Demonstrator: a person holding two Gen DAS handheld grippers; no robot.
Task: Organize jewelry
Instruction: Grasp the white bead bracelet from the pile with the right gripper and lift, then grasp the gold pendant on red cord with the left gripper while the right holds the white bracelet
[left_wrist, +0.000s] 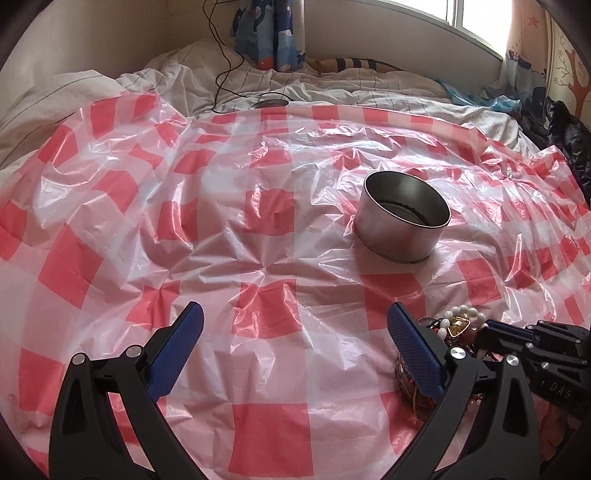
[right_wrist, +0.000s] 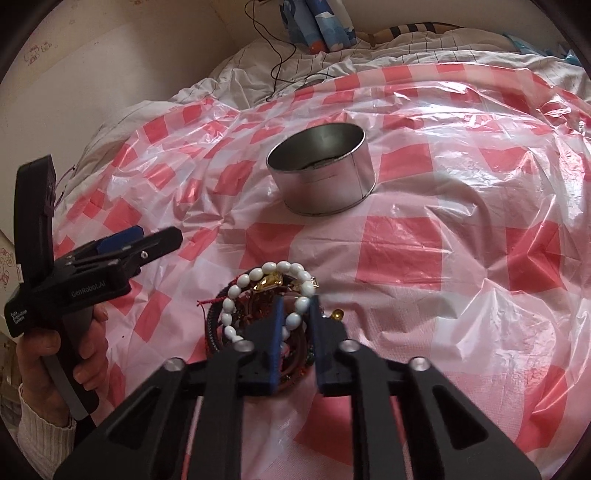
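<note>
Heaped on the red-and-white checked plastic sheet (right_wrist: 399, 254): a white bead bracelet (right_wrist: 295, 295) looped over dark cord bracelets (right_wrist: 214, 328) and a gold pendant (right_wrist: 269, 282), well apart from an upright, open round metal tin (right_wrist: 325, 184).
</note>
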